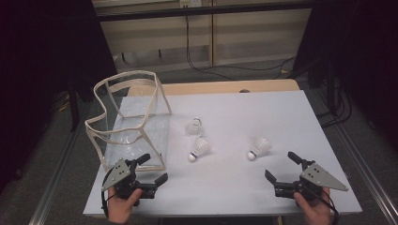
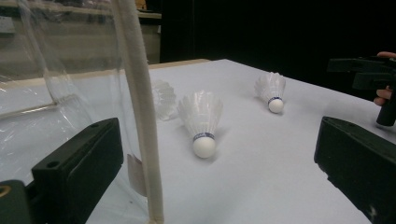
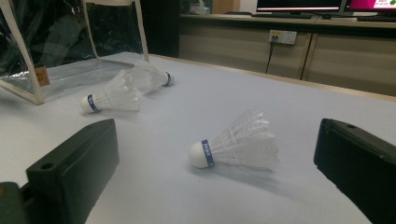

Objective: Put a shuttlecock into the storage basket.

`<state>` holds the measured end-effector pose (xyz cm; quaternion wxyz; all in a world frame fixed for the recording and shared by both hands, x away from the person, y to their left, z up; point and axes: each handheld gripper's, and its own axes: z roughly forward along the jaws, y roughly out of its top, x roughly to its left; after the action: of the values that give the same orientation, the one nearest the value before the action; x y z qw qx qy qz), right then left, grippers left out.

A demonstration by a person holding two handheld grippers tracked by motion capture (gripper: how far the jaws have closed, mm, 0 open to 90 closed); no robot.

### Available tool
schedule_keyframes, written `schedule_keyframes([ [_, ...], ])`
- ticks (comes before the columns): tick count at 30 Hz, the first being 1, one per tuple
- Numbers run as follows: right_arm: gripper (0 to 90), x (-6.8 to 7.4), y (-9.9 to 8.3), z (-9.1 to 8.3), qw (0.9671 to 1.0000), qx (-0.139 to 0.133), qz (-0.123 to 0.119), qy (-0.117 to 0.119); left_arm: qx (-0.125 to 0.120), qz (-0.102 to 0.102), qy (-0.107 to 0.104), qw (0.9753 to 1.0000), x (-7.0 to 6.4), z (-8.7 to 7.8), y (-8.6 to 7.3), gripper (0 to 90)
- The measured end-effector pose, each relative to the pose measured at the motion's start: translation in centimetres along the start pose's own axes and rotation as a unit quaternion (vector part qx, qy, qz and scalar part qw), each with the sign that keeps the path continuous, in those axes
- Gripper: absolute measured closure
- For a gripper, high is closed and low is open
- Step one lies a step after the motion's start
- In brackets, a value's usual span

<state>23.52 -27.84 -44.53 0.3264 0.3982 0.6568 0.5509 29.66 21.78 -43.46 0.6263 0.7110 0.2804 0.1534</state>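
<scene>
Three white shuttlecocks lie on the white tabletop (image 1: 281, 112): one at the middle back (image 1: 194, 125), one just in front of it (image 1: 199, 149), one to the right (image 1: 259, 148). A clear plastic bag with cream trim (image 1: 126, 122) stands open at the left. My left gripper (image 1: 155, 167) is open at the bag's front corner, its jaws either side of the trim (image 2: 140, 107) and the middle shuttlecock (image 2: 201, 116). My right gripper (image 1: 279, 164) is open near the front right, pointing at the right shuttlecock (image 3: 238, 144), which lies a short way ahead.
The tabletop's front edge runs just behind both hands. A wooden strip (image 1: 211, 87) shows along the back edge. Cables (image 1: 220, 70) trail on the floor beyond. Metal rails (image 1: 361, 159) flank the table. My right gripper (image 2: 359, 70) also appears far right in the left gripper view.
</scene>
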Motion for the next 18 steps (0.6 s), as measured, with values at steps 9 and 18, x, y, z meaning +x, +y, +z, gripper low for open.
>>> schedule_keyframes([
  [9, 0.1, 0.0, 0.0, 0.0, 1.0000, -0.001, 0.000, 0.000, 0.008, 0.009, -0.019, 0.9998, -0.8, 0.8, 0.2, 1.4],
  [18, 0.1, 0.0, 0.0, 0.1, 1.0000, -0.001, -0.003, 0.001, 0.019, 0.014, -0.032, 0.9992, -1.5, 1.8, 0.2, 1.4],
])
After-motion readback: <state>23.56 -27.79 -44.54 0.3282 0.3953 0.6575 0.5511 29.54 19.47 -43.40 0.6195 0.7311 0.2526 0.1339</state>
